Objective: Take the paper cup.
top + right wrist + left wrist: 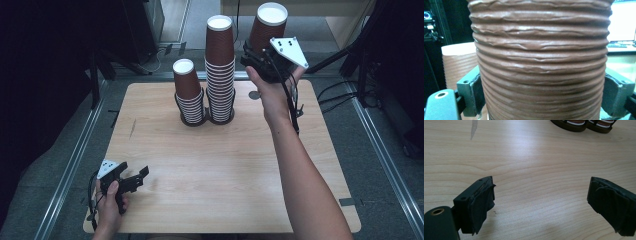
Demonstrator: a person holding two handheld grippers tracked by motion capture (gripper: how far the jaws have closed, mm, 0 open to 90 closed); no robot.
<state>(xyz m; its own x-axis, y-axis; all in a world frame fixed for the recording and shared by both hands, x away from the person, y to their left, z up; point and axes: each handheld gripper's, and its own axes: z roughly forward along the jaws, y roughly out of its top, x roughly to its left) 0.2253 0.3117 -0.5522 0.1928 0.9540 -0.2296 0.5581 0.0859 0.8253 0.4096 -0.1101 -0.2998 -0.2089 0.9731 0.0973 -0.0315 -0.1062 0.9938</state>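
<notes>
A brown ribbed paper cup [269,27], upside down with its white base up, hangs in the air over the table's far right edge. My right gripper [260,57] is shut on it; in the right gripper view the cup [541,62] sits between both pads [475,95]. Two stacks of like cups stand at the back middle in black ring holders: a short stack [188,92] and a tall stack [220,70]. My left gripper [137,177] rests low at the front left, open, with bare wood between its pads [481,205].
The wooden table [225,170] has free room across its middle and front. A small dark patch [254,95] lies near the right hand. The stacks' holder bases [571,123] show far ahead of the left gripper. Metal rails and cables run beside the table.
</notes>
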